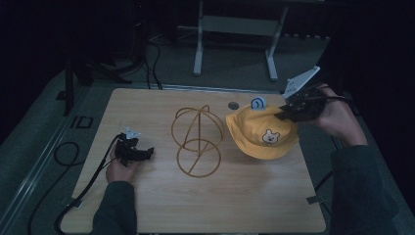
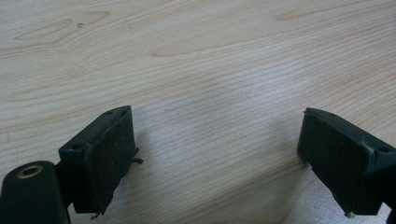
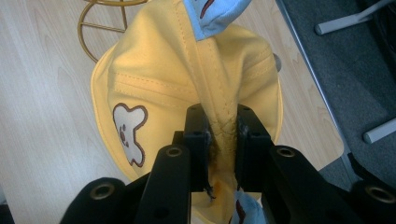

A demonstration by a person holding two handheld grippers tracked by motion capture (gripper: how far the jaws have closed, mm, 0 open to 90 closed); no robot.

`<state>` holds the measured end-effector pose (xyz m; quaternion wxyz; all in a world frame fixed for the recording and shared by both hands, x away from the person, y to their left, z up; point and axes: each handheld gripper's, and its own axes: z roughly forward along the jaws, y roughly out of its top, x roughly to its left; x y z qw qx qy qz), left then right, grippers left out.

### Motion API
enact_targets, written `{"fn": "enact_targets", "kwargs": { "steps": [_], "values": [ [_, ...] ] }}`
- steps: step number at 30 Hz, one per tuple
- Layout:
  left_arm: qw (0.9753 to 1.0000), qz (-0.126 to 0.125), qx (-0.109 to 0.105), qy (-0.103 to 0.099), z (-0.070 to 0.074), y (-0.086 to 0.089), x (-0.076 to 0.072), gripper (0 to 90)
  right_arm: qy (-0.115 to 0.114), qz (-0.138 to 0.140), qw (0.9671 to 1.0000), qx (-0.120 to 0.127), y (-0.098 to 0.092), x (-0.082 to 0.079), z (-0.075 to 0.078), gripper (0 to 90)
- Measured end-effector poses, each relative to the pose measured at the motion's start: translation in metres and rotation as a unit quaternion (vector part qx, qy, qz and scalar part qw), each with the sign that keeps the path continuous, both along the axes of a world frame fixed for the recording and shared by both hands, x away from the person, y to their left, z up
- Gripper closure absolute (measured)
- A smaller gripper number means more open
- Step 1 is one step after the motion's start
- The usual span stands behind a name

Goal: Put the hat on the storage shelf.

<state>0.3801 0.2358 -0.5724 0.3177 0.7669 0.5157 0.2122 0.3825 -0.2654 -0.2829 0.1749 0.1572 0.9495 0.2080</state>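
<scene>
pinched between the black jaws of the right gripper, a fold of the yellow cloth bucket hat with blue ears rises just beyond them, gold wire stand farther off, while the left gripper gapes wide over the bare pale wooden table.

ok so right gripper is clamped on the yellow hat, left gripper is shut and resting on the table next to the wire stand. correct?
Not quite: the left gripper is open. The left gripper view shows its jaws wide apart over bare table. The rest holds: the right gripper pinches the yellow hat, with the wire stand nearby.
</scene>
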Motion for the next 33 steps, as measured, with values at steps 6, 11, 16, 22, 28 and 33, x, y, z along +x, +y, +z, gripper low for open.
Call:
{"fn": "enact_targets", "kwargs": {
  "steps": [6,11,16,22,28,33],
  "values": [
    [1.0000,0.000,0.000,0.000,0.000,0.000,0.000,11.2,-0.005,0.004,0.9999,0.009,-0.002,-0.002,0.006,77.7],
    [1.0000,0.000,0.000,0.000,0.000,0.000,0.000,11.2,-0.010,0.008,0.9996,0.026,-0.003,-0.004,0.010,77.7],
    [1.0000,0.000,0.000,0.000,0.000,0.000,0.000,11.2,-0.013,0.012,0.9993,0.033,-0.003,-0.005,0.012,77.7],
    [1.0000,0.000,0.000,0.000,0.000,0.000,0.000,11.2,-0.012,0.016,0.9987,0.047,-0.002,-0.005,0.014,77.8],
    [1.0000,0.000,0.000,0.000,0.000,0.000,0.000,11.2,-0.016,0.014,0.9984,0.052,0.000,-0.005,0.018,77.7],
    [1.0000,0.000,0.000,0.000,0.000,0.000,0.000,11.2,-0.019,0.018,0.9982,0.054,0.004,-0.006,0.021,77.8]
  ]
}}
